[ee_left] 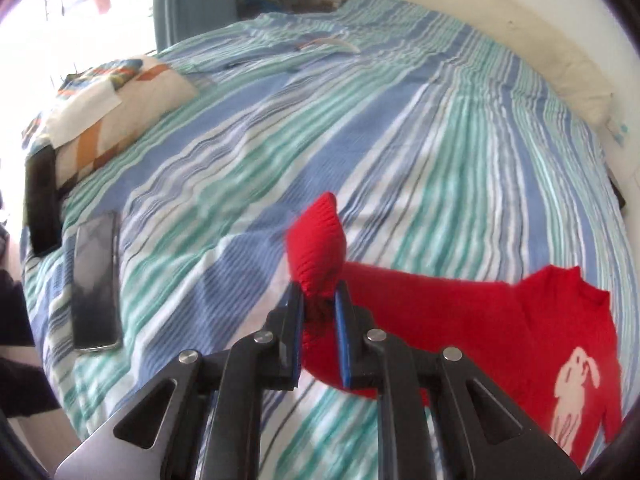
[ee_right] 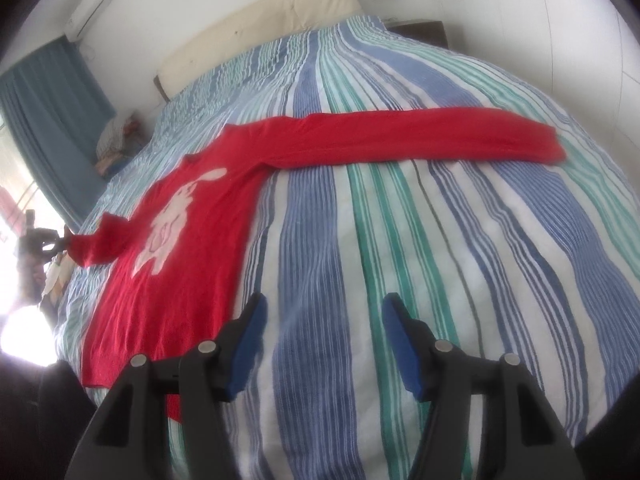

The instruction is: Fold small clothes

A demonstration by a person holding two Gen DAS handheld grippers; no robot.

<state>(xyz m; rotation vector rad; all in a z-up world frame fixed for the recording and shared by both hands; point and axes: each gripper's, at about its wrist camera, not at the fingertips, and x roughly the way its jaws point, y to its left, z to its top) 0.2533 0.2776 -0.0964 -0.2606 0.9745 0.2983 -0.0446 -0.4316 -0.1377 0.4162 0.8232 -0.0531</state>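
A small red knit sweater (ee_right: 176, 264) with a white rabbit figure (ee_right: 168, 220) lies flat on the striped bedspread (ee_right: 360, 240). One sleeve (ee_right: 420, 136) stretches straight out to the right. My left gripper (ee_left: 319, 300) is shut on the other sleeve's cuff (ee_left: 316, 236), which bunches up between the blue pads and is lifted off the bed. In the right wrist view that left gripper (ee_right: 66, 240) shows far left, holding the sleeve (ee_right: 100, 244). My right gripper (ee_right: 322, 320) hovers open over bare bedspread beside the sweater's hem, with nothing between its fingers.
Two dark phones (ee_left: 96, 276) lie near the bed's left edge beside a patterned pillow (ee_left: 116, 100). A cream headboard (ee_right: 256, 20) backs the bed, with blue curtains (ee_right: 48, 112) and a bright window at left. Some small papers (ee_left: 328, 44) lie far up the bed.
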